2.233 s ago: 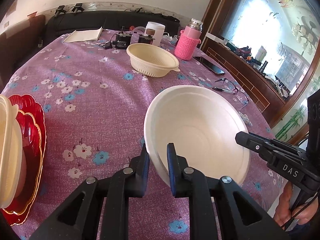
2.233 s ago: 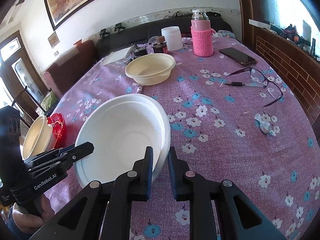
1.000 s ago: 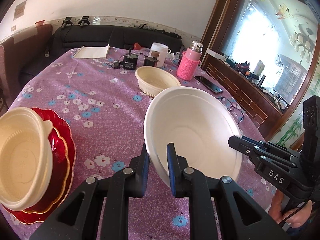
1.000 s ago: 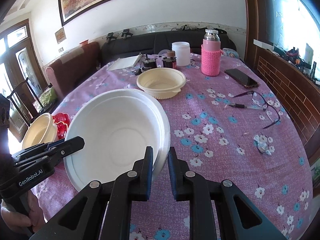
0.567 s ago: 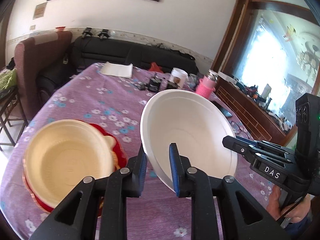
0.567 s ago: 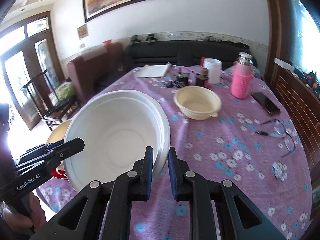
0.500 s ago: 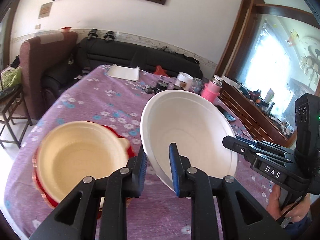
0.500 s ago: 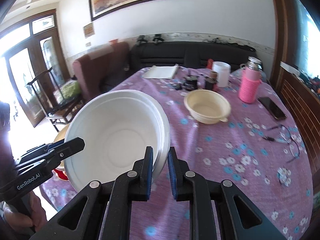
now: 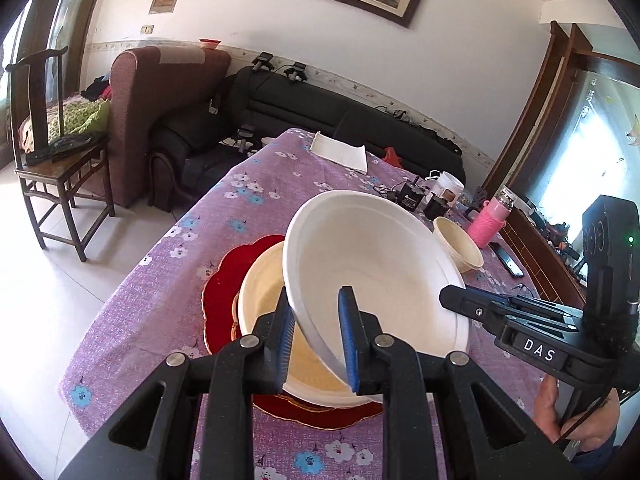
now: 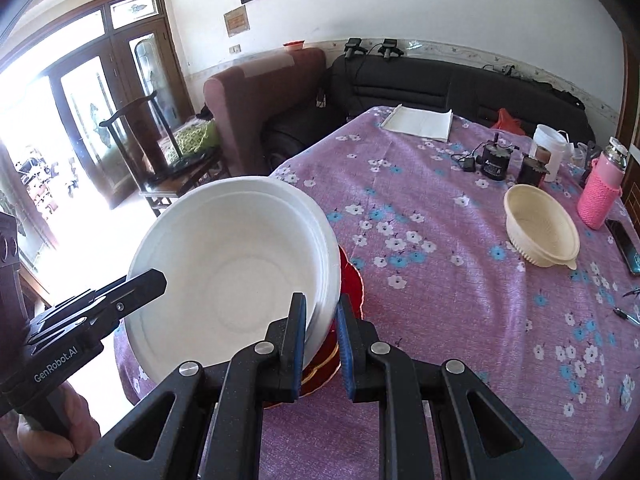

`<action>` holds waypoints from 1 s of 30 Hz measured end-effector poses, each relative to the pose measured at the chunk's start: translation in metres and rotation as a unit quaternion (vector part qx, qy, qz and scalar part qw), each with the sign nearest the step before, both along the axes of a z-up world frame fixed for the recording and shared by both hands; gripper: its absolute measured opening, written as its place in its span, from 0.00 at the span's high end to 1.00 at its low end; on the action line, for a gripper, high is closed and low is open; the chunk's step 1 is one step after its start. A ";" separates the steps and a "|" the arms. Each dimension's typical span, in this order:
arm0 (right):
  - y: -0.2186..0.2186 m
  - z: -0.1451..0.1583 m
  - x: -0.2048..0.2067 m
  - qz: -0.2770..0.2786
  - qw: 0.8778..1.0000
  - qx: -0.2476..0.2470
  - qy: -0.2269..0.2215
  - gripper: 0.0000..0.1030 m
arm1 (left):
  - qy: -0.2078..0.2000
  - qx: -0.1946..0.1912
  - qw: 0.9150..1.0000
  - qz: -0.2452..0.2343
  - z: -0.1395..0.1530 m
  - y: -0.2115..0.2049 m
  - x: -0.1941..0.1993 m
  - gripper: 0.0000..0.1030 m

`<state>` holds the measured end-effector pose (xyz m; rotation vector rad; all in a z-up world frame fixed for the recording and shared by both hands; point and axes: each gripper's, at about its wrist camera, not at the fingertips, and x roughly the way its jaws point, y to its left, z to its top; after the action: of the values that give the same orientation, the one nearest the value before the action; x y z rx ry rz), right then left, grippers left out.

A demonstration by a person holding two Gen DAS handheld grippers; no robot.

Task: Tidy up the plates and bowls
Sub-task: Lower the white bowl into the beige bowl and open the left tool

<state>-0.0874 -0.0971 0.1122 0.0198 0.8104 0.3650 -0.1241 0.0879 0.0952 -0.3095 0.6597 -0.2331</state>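
Both grippers hold a large white bowl (image 9: 372,264) in the air, tilted. My left gripper (image 9: 316,304) is shut on its near rim. My right gripper (image 10: 322,308) is shut on the opposite rim and shows in the left wrist view as a black tip (image 9: 446,300). Seen from the right wrist, the white bowl (image 10: 240,272) has my left gripper (image 10: 160,278) at its left edge. Right below it sits a cream bowl (image 9: 264,304) on stacked red plates (image 9: 224,280), near the table's left edge. A second cream bowl (image 10: 540,236) stands farther along the table.
On the purple flowered tablecloth (image 10: 460,300) are a pink bottle (image 10: 602,196), a phone (image 10: 624,246), a white jar (image 10: 552,152), small dark devices (image 10: 494,164) and a folded paper (image 10: 420,122). A wooden chair (image 9: 52,152), an armchair (image 9: 160,92) and a black sofa (image 9: 320,104) stand beyond the table's edge.
Both grippers have carried the white bowl to the left, from over the middle of the table to above the cream bowl on the red plates. Both keep their hold on it.
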 end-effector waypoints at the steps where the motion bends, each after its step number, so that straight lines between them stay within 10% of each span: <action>1: 0.002 -0.003 0.003 0.000 1.000 0.001 0.005 0.83 | 0.003 -0.003 1.000 0.001 -0.003 0.002 0.002 0.81; 23: 0.018 -0.013 0.014 0.011 1.000 -0.008 0.020 0.81 | 0.027 -0.015 0.999 0.035 -0.019 0.025 0.006 0.80; 30: 0.013 -0.006 0.008 0.007 1.000 -0.005 0.001 0.56 | 0.016 -0.015 0.999 0.036 -0.012 0.025 -0.001 0.73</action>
<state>-0.0790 -0.0836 0.1063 0.0049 0.8152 0.3734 -0.1249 0.1132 0.0832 -0.3664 0.6761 -0.1694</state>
